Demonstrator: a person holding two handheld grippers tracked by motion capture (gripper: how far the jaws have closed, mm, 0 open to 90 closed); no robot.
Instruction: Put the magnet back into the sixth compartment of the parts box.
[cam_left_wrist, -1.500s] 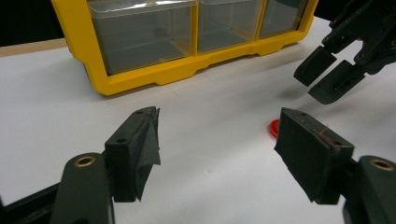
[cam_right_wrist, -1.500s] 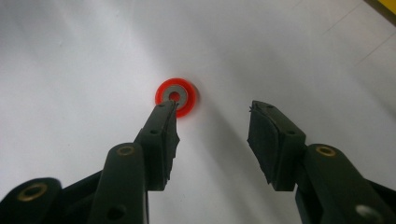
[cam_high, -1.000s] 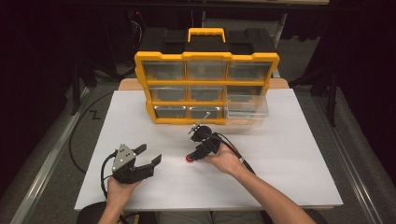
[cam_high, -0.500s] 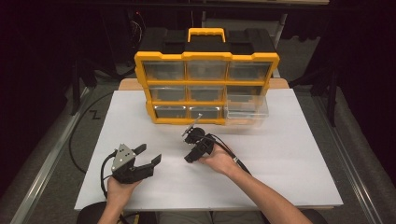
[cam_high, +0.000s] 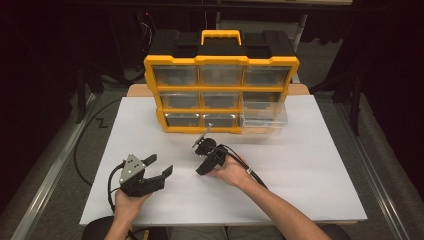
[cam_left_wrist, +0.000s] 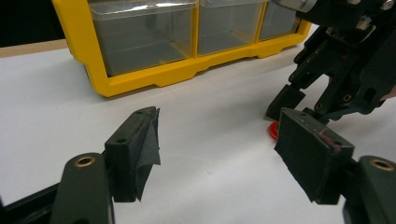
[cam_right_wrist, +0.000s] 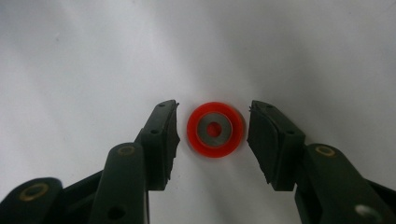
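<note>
A small red ring with a grey metal centre (cam_right_wrist: 215, 129) lies flat on the white tabletop. My right gripper (cam_right_wrist: 212, 125) points straight down over it, open, with one pad on each side of the ring and narrow gaps between. In the high view the right gripper (cam_high: 201, 169) stands near the table's middle and hides the ring. My left gripper (cam_high: 160, 166) rests lower left, open and holding nothing. In the left gripper view its jaws (cam_left_wrist: 224, 151) stand wide apart, and past them a sliver of the red ring (cam_left_wrist: 272, 131) peeks out under the right gripper (cam_left_wrist: 303, 109).
A yellow-framed organiser with clear drawers (cam_high: 220, 90) stands at the back of the white board (cam_high: 310, 170). Its lower right drawer (cam_high: 263, 118) is pulled out toward me. Cables trail from both grippers. The board's front edge is close to my hands.
My right gripper has shifted slightly left and tipped down over the red ring, which lay exposed beside it a second ago. The left gripper has stayed put.
</note>
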